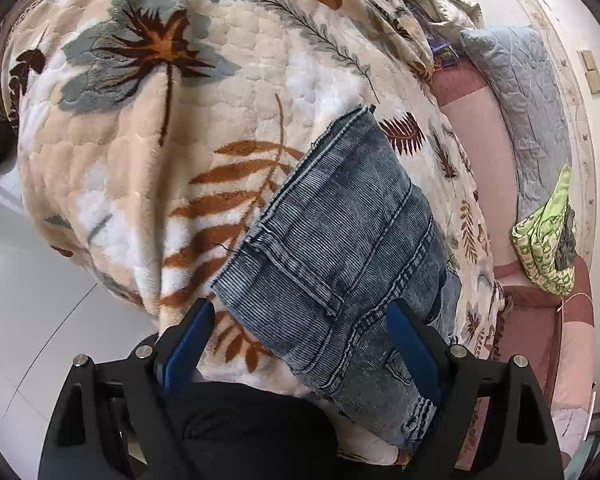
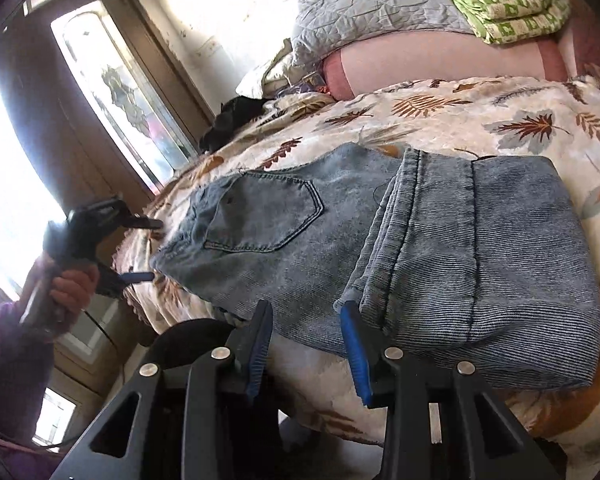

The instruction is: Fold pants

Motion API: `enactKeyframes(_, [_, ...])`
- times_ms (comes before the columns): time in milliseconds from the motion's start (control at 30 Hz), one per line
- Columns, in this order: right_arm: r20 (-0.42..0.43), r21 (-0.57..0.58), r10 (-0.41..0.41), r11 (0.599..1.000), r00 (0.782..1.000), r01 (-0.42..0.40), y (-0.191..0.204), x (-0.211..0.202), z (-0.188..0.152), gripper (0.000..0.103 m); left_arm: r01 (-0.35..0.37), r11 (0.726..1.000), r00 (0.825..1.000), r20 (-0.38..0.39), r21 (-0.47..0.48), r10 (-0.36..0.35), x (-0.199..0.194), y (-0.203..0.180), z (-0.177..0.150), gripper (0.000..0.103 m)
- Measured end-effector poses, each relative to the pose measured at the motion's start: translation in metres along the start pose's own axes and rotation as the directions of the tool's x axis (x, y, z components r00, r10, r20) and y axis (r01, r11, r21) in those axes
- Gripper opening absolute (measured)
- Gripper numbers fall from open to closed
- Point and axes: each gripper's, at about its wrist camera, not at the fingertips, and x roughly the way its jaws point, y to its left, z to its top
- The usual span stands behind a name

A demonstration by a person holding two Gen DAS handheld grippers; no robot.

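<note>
Folded jeans (image 2: 440, 248) lie lengthwise along the bed (image 2: 480, 120) edge — waist toward the left gripper (image 2: 156, 250), released; right gripper (image 2: 306, 322) also released.

The jeans (image 2: 400, 248) are lying flat on a leaf-patterned blanket (image 2: 480, 120) near its edge. They are faded blue denim, folded over, with the leg ends resting doubled on top of the seat part. A back pocket (image 2: 260, 212) is facing up beside the fold.
</note>
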Motion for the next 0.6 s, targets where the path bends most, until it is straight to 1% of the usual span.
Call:
enactKeyframes(67, [0.014,0.015,0.011,1.000,1.000,-0.011,-0.003,-0.003,0.001,0.039,-0.015,1.000,1.000,0.001,0.010,0.015,0.002,0.001,-0.002,0.088])
enactKeyframes(133, [0.020,0.024,0.018,1.000,1.000,-0.019,-0.005,-0.005,0.002,0.039,-0.001,1.000,1.000,0.006,0.012,0.001,0.004,0.000,-0.003,0.088])
enactKeyframes(200, [0.024,0.034,0.025,0.999,0.999,-0.025,-0.006,-0.006,0.002,0.039,-0.016,1.000,1.000,0.016,0.022,0.016,0.007,-0.001,-0.002,0.088])
enactKeyframes(233, [0.027,0.034,0.026,0.999,0.999,-0.027,-0.006,-0.007,0.002,0.039,-0.018,1.000,1.000,0.018,0.018,0.018,0.007,0.000,-0.002,0.087])
enactKeyframes(300, [0.031,0.035,0.027,0.999,0.999,-0.028,-0.006,-0.008,0.002,0.039,0.001,1.000,1.000,0.019,0.015,-0.002,0.010,0.002,-0.001,0.080])
enactKeyframes(400, [0.028,0.035,0.026,0.999,0.999,-0.027,-0.006,-0.007,0.002,0.039,-0.013,0.999,1.000,0.026,0.029,0.012,0.015,0.002,0.003,0.079])
enactKeyframes(600, [0.009,0.023,0.017,1.000,1.000,-0.017,-0.007,0.000,-0.002,0.039,0.008,1.000,0.999,0.046,0.026,-0.009,0.019,0.008,0.008,0.078])
